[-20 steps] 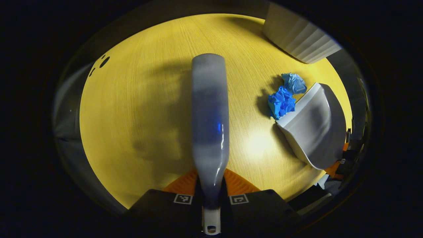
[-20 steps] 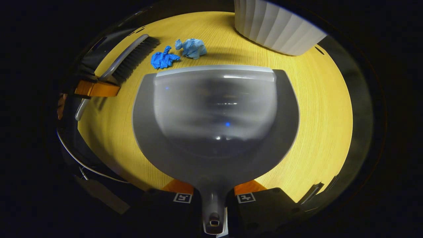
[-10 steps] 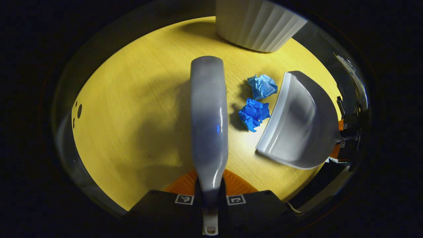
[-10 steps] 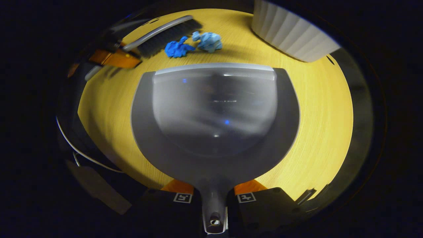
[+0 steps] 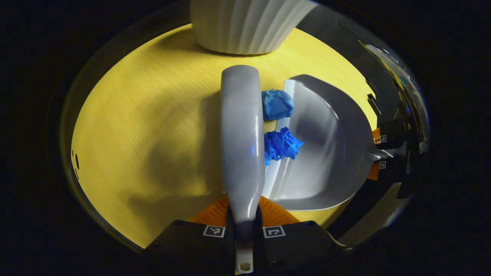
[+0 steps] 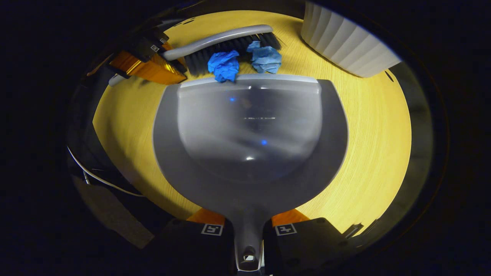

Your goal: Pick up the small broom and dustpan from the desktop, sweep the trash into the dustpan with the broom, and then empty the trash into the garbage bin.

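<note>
My left gripper is shut on the handle of the grey broom, whose back runs straight ahead over the yellow desktop. In the right gripper view the broom presses its black bristles against two crumpled blue paper balls. The darker ball lies on the lip of the grey dustpan. The paler ball sits just before the lip. My right gripper is shut on the dustpan's handle; it is also seen at the right.
A white ribbed garbage bin stands on the desktop beyond the broom and dustpan. The desktop's edge curves around on all sides. A white cable hangs at the left of the right gripper view.
The broom has swept right toward the dustpan, pushing both blue balls against its lip; the darker ball now rests on the lip. The bin has shifted toward the centre of the left gripper view.
</note>
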`<state>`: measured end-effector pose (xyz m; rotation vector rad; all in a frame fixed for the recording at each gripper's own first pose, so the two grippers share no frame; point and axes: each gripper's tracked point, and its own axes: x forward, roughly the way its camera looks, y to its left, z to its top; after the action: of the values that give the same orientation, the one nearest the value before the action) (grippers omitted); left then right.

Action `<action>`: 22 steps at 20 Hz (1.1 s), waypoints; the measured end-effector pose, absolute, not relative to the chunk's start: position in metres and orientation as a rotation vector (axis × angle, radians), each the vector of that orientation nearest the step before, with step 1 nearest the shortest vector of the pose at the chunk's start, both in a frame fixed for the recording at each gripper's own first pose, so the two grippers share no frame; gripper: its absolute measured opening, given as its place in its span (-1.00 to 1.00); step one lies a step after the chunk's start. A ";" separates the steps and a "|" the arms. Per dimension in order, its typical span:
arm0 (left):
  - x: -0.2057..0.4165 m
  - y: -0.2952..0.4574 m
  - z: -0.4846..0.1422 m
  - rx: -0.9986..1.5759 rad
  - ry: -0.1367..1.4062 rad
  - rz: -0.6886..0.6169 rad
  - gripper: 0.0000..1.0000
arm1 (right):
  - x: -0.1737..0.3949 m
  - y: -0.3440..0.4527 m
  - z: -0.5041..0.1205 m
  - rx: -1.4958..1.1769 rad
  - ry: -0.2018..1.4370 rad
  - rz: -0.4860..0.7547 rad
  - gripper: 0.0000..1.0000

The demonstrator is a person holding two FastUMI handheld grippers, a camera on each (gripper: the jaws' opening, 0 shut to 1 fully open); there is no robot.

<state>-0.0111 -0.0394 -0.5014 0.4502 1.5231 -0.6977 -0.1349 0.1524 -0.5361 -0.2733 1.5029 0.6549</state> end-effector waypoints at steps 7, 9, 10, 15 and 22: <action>-0.015 -0.049 -0.492 0.566 1.486 -0.841 -0.58 | -0.133 0.153 -0.534 -0.265 1.473 0.677 -0.32; -0.014 -0.049 -0.491 0.566 1.484 -0.822 -0.51 | -0.131 0.153 -0.536 -0.258 1.461 0.675 -0.32; -0.015 -0.052 -0.489 0.554 1.474 -0.821 -0.51 | -0.131 0.153 -0.537 -0.252 1.455 0.674 -0.32; -0.011 -0.044 -0.474 0.490 1.432 -0.757 -0.57 | -0.128 0.153 -0.540 -0.213 1.390 0.636 -0.31; 0.017 0.086 -0.464 0.369 1.428 -0.467 -0.57 | -0.123 0.122 -0.528 -0.103 1.395 0.529 -0.36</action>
<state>0.0166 0.0857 -0.4636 0.3691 1.4281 -0.4670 -0.1229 0.1217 -0.5281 -0.1028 1.3948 0.5286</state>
